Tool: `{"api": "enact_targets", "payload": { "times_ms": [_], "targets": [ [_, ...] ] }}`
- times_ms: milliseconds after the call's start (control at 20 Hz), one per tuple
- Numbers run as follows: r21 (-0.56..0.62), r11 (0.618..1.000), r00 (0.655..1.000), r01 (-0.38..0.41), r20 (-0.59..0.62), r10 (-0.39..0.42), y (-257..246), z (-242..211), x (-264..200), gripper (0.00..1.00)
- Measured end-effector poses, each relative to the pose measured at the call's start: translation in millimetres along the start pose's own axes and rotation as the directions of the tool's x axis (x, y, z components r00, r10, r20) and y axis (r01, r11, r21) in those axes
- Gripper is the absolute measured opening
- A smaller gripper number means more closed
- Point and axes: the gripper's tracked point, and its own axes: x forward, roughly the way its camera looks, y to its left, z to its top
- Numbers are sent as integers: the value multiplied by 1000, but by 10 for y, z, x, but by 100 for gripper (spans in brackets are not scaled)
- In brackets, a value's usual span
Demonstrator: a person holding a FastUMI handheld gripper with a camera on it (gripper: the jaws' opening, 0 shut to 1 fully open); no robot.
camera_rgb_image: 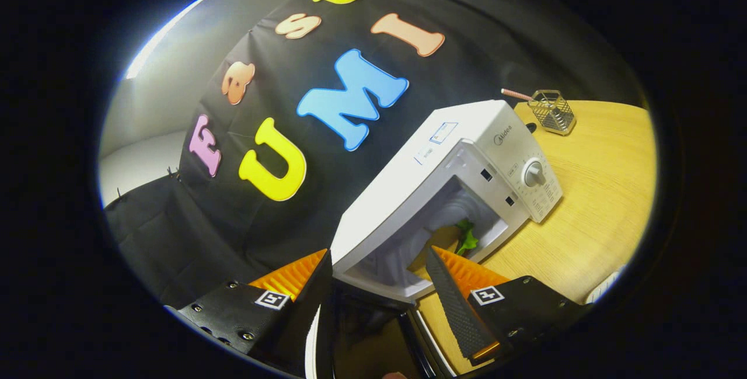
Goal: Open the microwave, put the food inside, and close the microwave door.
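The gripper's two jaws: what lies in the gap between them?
In the gripper view, the open microwave door lies between the spread jaws of the gripper; they do not press it. Beyond stands the microwave with food inside.

Dim, fisheye-warped, perhaps soft edges

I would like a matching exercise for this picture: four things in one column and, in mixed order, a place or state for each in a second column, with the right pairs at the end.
Things
1. microwave door
2. green food
3. wire basket
4. gripper

Places or states
A. on the wooden table, beyond the microwave
B. swung open, lying between the fingers
C. inside the microwave cavity
D. open, fingers apart and pressing on nothing

Pairs: 1-B, 2-C, 3-A, 4-D
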Motion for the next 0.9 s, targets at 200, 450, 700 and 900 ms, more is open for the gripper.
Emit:
{"api": "enact_targets", "payload": {
  "times_ms": [200, 450, 700, 900],
  "targets": [
    [-78, 993, 995, -86, -47, 82, 365, -161, -331, 97],
    [-186, 963, 977, -196, -120, 176, 768, -412, -698, 97],
    [-372, 873, 942, -316, -232, 242, 1106, -805, -985, 97],
    [-468, 772, 888, -431, -370, 271, 1321, -1294, -1168, 97]
  ]
}}
